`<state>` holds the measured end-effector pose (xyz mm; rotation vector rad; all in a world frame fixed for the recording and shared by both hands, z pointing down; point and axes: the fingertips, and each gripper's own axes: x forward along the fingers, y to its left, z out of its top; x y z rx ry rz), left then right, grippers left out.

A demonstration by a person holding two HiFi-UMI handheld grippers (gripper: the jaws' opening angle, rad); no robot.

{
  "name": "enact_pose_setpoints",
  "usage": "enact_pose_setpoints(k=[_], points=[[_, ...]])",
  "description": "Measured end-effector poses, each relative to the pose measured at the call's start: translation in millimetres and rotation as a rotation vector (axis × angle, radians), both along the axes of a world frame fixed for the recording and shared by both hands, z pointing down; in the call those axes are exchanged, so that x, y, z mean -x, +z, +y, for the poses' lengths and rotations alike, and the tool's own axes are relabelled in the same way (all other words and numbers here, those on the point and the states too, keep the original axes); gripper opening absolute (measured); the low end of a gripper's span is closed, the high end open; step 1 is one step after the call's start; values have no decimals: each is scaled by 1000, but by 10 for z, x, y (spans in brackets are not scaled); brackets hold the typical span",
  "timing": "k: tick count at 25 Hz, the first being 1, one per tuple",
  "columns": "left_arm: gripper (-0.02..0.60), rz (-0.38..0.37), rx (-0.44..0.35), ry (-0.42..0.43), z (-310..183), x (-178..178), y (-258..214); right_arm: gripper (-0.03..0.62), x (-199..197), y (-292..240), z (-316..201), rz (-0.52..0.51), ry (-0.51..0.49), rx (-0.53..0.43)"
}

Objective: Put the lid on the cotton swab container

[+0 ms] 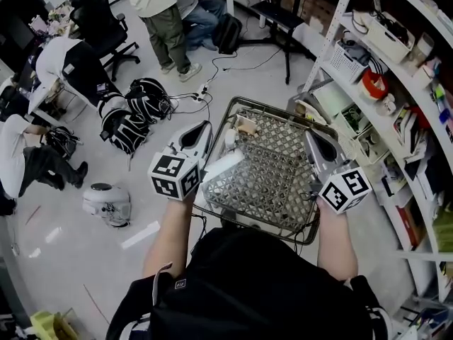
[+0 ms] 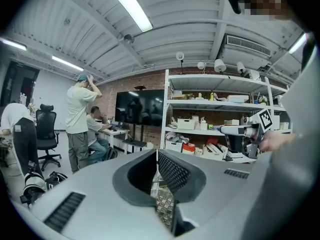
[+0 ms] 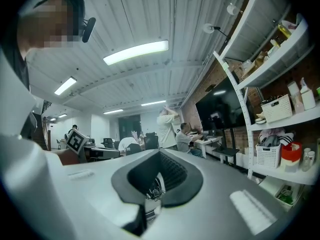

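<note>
A wire mesh cart [image 1: 276, 183] is being stood over, next to a shelving unit [image 1: 396, 119]. The left hand-held gripper [image 1: 204, 130] and right hand-held gripper [image 1: 314, 140] are held above its sides, both pinched closed on nothing. Small items [image 1: 245, 125] are seen at the far end (swab container and lid can't be told apart). Jaws would best be opened before reaching in.

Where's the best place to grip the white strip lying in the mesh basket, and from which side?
Probably across its narrow width near the middle, from above. The white strip seems to lie flat and slanted on the basket floor, so only its long edges offer purchase. The left gripper is nearest. What the strip is can't be told.
</note>
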<state>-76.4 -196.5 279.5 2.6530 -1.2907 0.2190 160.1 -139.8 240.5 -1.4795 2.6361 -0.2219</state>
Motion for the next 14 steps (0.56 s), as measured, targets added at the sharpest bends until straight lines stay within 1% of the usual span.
enact_pose_setpoints(k=[14], points=[[15,-4,8,-19,-7,118,56,8,55,33,-34,-17,-11,15]])
